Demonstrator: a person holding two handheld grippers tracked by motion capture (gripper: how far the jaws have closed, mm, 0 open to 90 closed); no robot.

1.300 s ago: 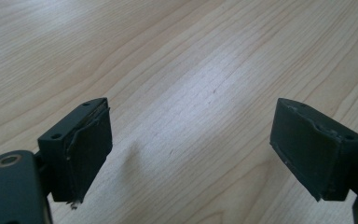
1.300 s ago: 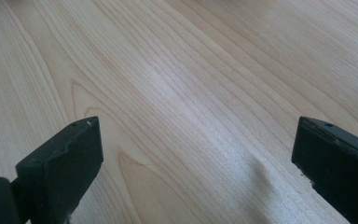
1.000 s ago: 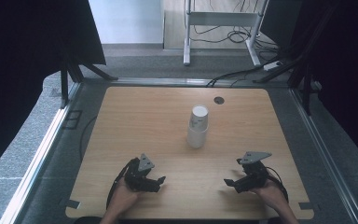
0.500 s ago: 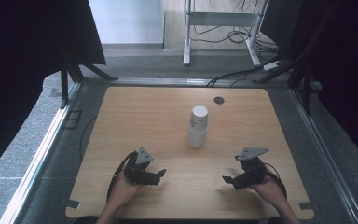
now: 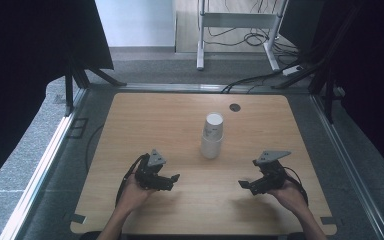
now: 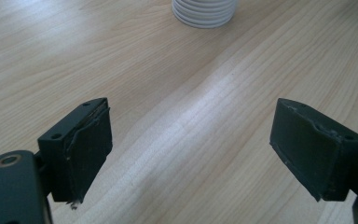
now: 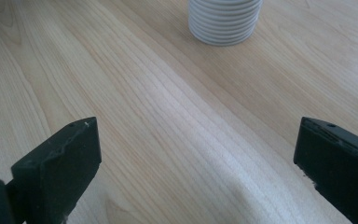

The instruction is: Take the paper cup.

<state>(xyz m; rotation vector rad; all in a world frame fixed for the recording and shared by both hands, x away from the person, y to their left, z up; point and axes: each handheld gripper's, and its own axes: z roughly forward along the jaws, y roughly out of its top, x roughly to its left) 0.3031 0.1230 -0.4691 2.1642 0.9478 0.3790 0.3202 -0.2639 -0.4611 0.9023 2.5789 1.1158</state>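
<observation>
Standing mid-tabletop (image 5: 130, 125), the stack of white paper cups (image 5: 212, 136) awaits; both left gripper (image 5: 167, 178) and right gripper (image 5: 246, 184) hover empty, fingers spread. Approach level, squeezing the rims gently.

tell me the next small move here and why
Probably ease the left gripper forward toward the stack of cups. Both grippers are open and hold nothing, and the stack stands upright on the table, apart from them, ahead of the left gripper's jaws in its own view. The right gripper could wait, open.
</observation>
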